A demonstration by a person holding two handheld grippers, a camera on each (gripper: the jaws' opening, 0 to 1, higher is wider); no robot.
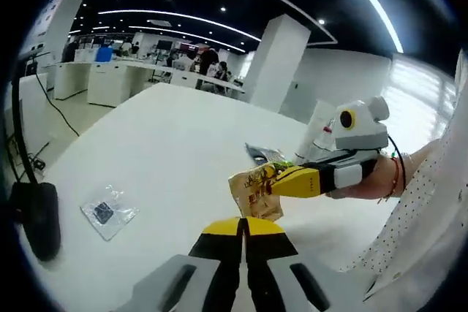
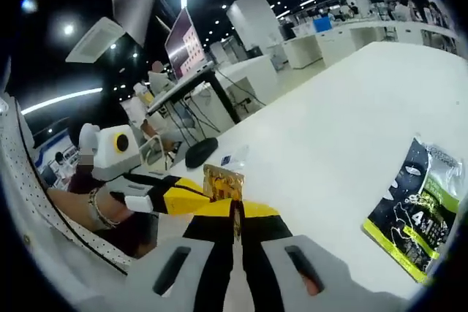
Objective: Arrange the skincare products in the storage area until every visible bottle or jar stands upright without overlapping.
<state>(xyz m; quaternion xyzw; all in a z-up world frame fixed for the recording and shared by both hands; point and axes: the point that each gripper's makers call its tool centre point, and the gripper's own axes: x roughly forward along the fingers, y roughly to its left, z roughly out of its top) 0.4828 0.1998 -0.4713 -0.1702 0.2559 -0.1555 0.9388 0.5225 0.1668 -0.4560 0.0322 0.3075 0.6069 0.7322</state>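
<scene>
Between both grippers — snack packet (image 1: 256, 193) | left fingers (image 1: 219, 235) pinching it | right fingers (image 2: 252, 228) pinching it

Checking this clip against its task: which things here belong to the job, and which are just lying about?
In hand: tan packet, gripped by left gripper and right gripper. No bottle or jar clearly visible.

Lying about: dark green pouch, clear bag, black object.
</scene>
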